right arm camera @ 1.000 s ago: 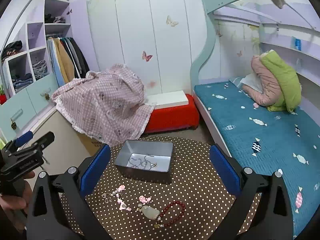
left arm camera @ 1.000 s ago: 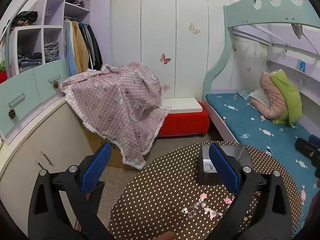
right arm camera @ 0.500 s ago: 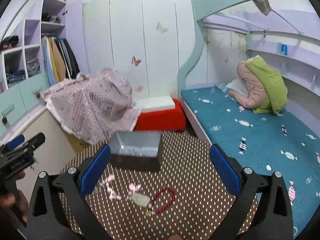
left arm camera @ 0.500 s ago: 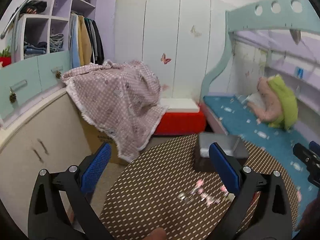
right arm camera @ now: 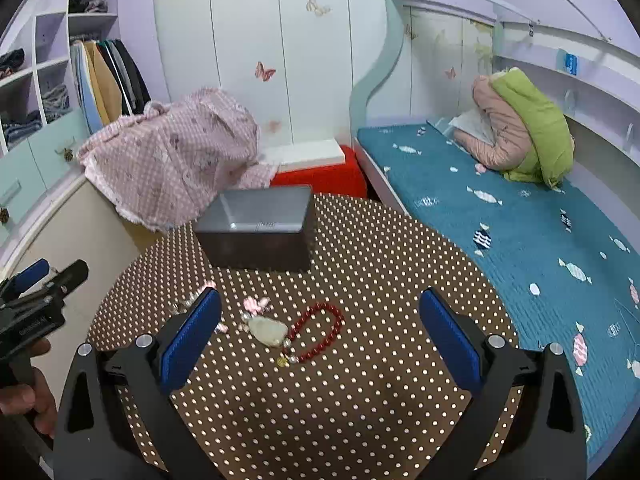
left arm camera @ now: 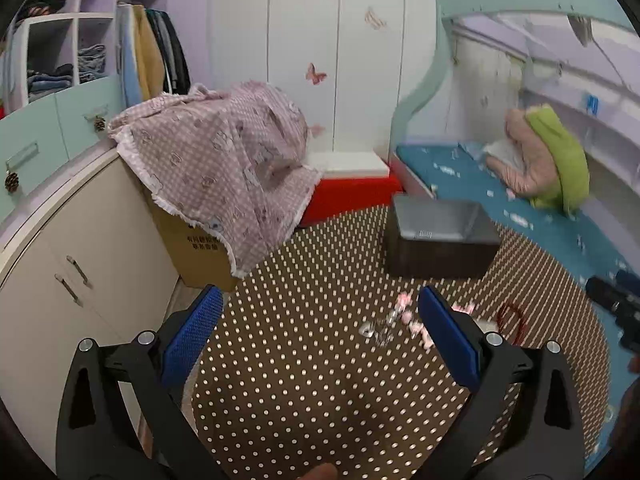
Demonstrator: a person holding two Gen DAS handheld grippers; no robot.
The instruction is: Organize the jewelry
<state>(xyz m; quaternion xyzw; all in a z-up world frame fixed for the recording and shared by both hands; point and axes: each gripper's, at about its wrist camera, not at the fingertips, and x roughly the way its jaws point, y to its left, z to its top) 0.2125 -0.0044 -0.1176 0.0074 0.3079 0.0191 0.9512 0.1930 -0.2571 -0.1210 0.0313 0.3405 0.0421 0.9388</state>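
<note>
Both grippers spread wide and empty above the jewelry, box waiting behind.

The right gripper (right arm camera: 320, 332) holds its blue pads fully apart with nothing between them, hovering over the red bead bracelet (right arm camera: 318, 332) and the pale stone pendant (right arm camera: 267, 330) touching its near end. The left gripper (left arm camera: 320, 334) is equally wide and empty, with the pink-and-silver trinkets (left arm camera: 394, 320) lying just ahead of its right pad. All the pieces rest loose on the polka-dot table (right arm camera: 360, 400); the grey metal box (right arm camera: 260, 234) stands beyond them, open side up. The likely step is a pickup: best to come down straight, straddle a single strand of the bracelet, and close gently so the beads do not roll or drag the pendant askew.
</note>
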